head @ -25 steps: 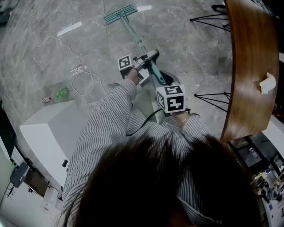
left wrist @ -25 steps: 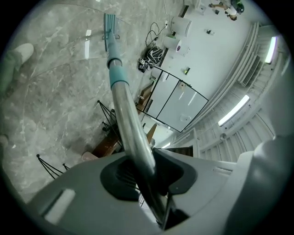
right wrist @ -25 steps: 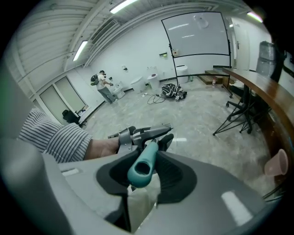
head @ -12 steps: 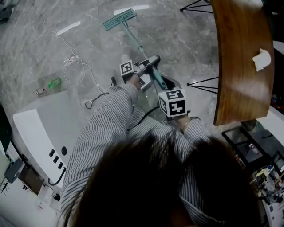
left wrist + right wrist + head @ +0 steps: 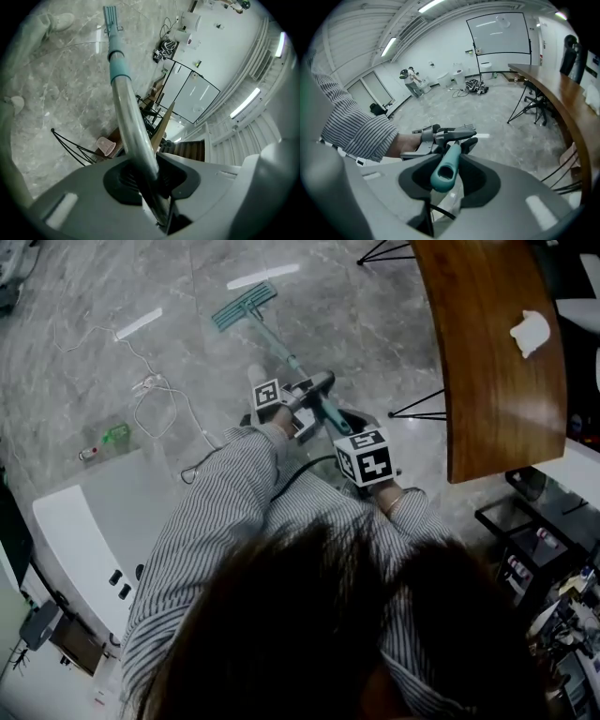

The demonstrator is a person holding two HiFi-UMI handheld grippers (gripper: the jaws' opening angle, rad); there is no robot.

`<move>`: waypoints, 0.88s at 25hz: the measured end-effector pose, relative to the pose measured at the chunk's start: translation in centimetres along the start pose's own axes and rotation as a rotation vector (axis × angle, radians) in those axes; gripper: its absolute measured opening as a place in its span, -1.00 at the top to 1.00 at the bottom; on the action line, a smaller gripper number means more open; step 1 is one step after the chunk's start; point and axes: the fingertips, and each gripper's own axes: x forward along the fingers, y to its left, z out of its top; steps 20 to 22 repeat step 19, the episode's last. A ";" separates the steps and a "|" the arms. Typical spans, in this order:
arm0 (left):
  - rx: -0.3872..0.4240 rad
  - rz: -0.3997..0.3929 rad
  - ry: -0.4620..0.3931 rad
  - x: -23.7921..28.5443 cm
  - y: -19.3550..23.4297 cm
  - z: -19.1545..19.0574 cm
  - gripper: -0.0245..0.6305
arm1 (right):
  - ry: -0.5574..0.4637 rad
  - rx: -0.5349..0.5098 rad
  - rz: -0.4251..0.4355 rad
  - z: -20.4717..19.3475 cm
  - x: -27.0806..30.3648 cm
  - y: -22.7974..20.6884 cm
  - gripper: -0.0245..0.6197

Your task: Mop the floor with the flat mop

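Note:
The flat mop has a teal head point(image 5: 244, 306) lying flat on the grey marble floor, and its pole point(image 5: 281, 348) slants back toward me. My left gripper point(image 5: 309, 390) is shut on the silver pole point(image 5: 124, 108), below the teal collar point(image 5: 119, 65). My right gripper point(image 5: 339, 420) is shut on the teal handle end point(image 5: 445, 171), just behind the left gripper point(image 5: 445, 136). Striped sleeves cover both arms.
A curved wooden table point(image 5: 497, 362) on black wire legs point(image 5: 422, 409) stands at the right, with a crumpled white tissue point(image 5: 530, 332) on it. A white cable point(image 5: 155, 395) and a small green item point(image 5: 114, 435) lie on the floor at the left. A white cabinet point(image 5: 84, 531) stands at the lower left.
The view has swung, so the table has shifted left and up. The mop head has slid a little nearer to me and the cable. Both grippers keep their hold.

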 end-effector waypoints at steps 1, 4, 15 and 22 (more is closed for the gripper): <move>-0.001 0.013 0.013 -0.1 -0.1 0.0 0.68 | 0.003 0.001 0.002 0.2 0.0 0.2 0.56; 0.010 0.056 0.069 -0.2 -0.7 0.1 0.67 | 0.013 -0.001 0.010 1.0 0.1 0.6 0.55; 0.012 0.083 0.138 0.1 -0.7 -0.6 0.65 | 0.031 0.009 0.007 1.1 -0.3 0.4 0.55; 0.013 0.070 0.126 0.1 -0.8 -0.2 0.65 | 0.032 0.009 0.008 1.2 0.1 0.4 0.55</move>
